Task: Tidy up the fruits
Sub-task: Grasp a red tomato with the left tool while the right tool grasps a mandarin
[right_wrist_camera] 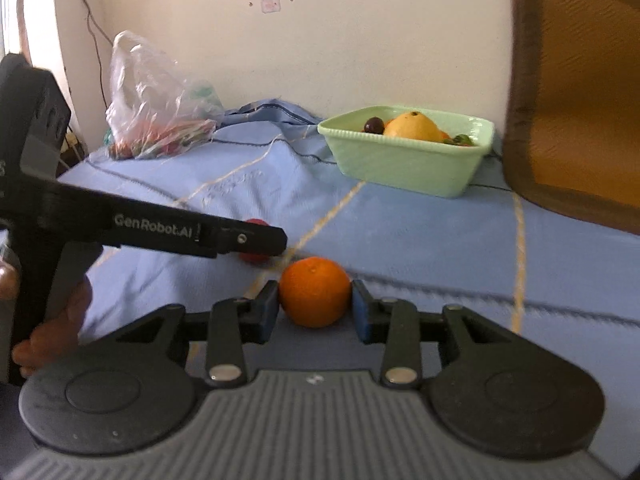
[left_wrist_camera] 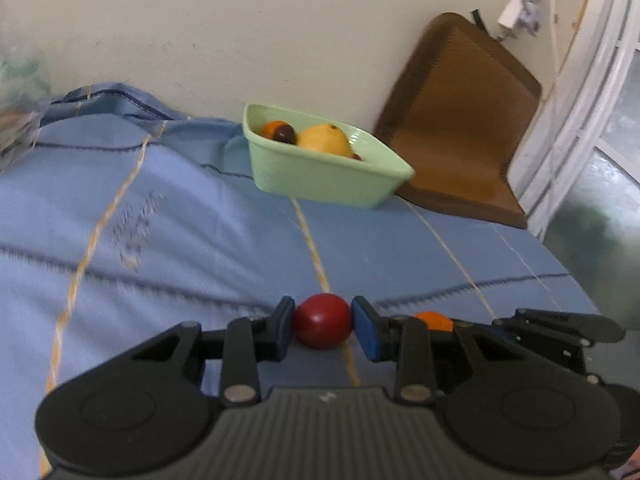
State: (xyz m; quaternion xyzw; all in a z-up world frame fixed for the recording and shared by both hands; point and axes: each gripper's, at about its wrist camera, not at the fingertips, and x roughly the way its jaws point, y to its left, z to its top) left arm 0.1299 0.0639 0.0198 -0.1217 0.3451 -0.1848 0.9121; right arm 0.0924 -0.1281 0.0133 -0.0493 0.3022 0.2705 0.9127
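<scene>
Over blue bedding, both grippers tilt downward, left gripper (left_wrist_camera: 323, 322) pinching a red fruit (left_wrist_camera: 322, 320), right gripper (right_wrist_camera: 315, 304) an orange (right_wrist_camera: 314, 291).

Cream wall (right_wrist_camera: 360, 40) behind blue-clothed table (left_wrist_camera: 180, 220), brown chair (left_wrist_camera: 460, 120), daylit white-framed window (left_wrist_camera: 592, 120) alongside

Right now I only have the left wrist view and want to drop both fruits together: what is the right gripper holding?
Observer: The right gripper is shut on an orange, pads on both its sides.
Operator: Anything at the bed's far left that I can't make out?
Observer: A clear plastic bag with colourful contents stands against the wall.
Operator: What's in the green basin's right end?
Observer: Something with green leaves lies beside the big yellow fruit in the green basin.
</scene>
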